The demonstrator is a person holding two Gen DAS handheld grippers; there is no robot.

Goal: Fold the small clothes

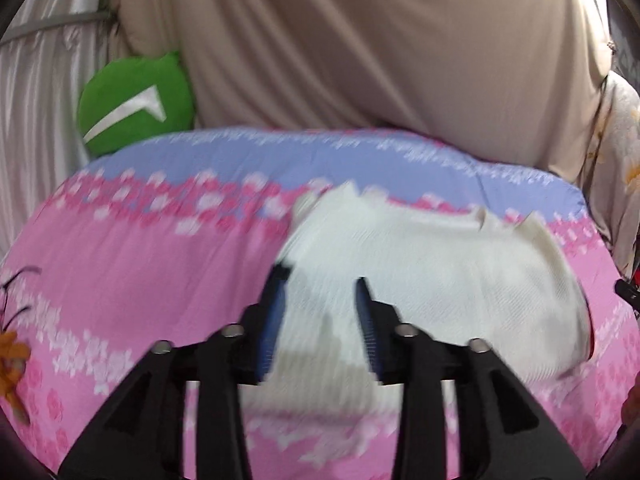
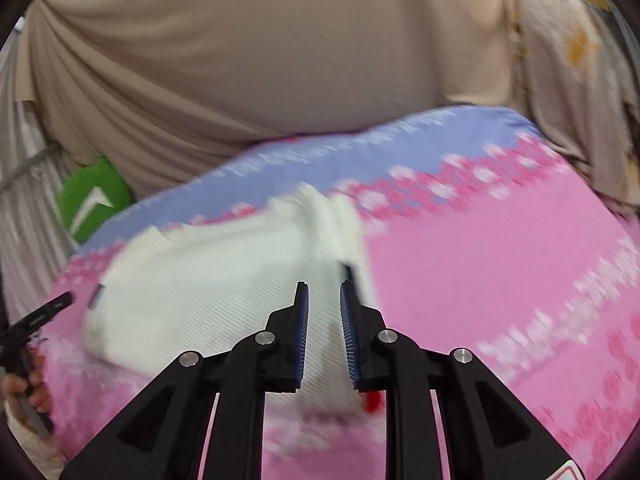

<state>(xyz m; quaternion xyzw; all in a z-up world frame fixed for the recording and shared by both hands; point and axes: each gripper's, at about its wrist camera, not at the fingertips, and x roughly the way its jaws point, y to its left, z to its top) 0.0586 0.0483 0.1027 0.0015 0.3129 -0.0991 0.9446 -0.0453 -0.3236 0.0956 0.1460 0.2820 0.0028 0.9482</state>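
A small white ribbed garment (image 1: 440, 264) lies partly folded on a pink and lilac flowered bedcover (image 1: 140, 260). My left gripper (image 1: 322, 276) hovers over the garment's left part, its jaws apart, white cloth showing in the gap with no pad pressing on it. In the right wrist view the garment (image 2: 208, 272) spreads to the left, and my right gripper (image 2: 324, 282) sits over its right edge with a narrow gap between its blue pads. A small red spot (image 2: 372, 400) shows at the garment's near edge. Both views are blurred.
A green cushion (image 1: 134, 100) lies behind the bedcover at the back left. Beige draped cloth (image 1: 360, 40) fills the background, with flowered fabric (image 2: 576, 80) at the right. A hand (image 2: 24, 392) holding the other gripper's handle shows at the left edge.
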